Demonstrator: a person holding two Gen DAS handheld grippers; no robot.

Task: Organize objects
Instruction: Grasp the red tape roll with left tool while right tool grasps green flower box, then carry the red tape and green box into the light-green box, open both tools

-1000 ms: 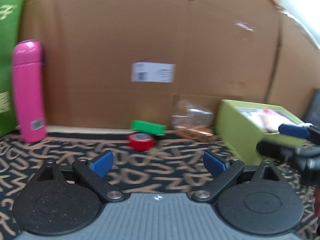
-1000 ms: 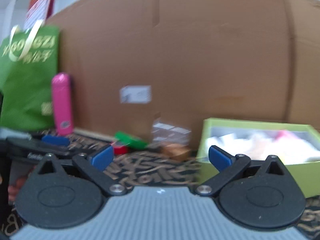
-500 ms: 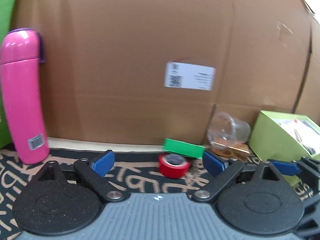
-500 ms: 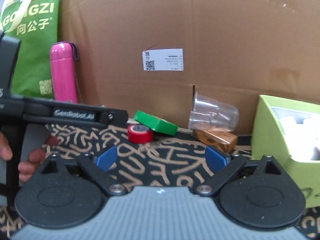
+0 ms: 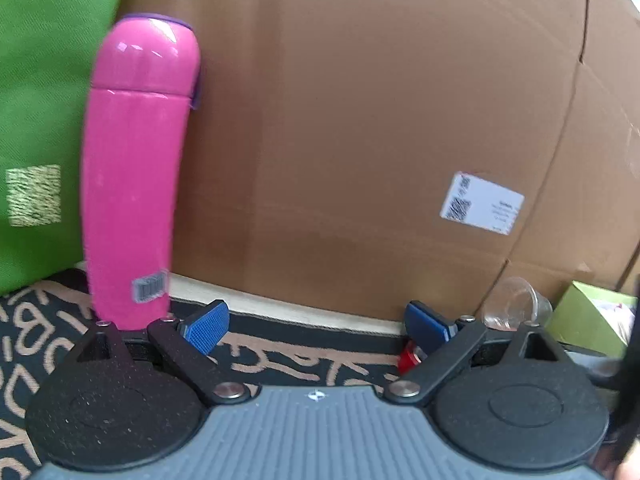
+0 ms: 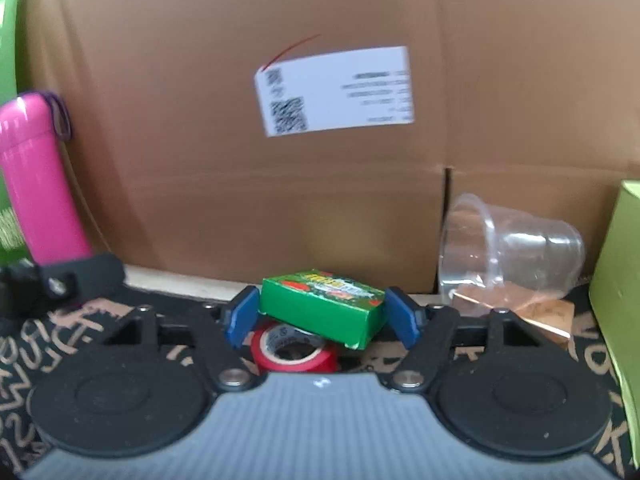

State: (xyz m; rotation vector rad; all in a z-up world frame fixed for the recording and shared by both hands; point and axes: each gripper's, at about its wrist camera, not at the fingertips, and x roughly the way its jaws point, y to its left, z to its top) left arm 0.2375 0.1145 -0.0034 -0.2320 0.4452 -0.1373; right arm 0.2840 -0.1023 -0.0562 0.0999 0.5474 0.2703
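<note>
Right tongs (image 6: 320, 318) now bracket, perhaps touching, the green box (image 6: 322, 306); left tongs (image 5: 316, 326) gape empty.

right gripper (image 6: 322, 316) jaws apart, flanking green box (image 6: 322, 306) | box rests on red tape roll (image 6: 294, 350)

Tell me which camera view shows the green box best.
The right wrist view: the green box sits centred between the right gripper fingers, leaning on the red tape roll. In the left wrist view the box is not visible.
</note>
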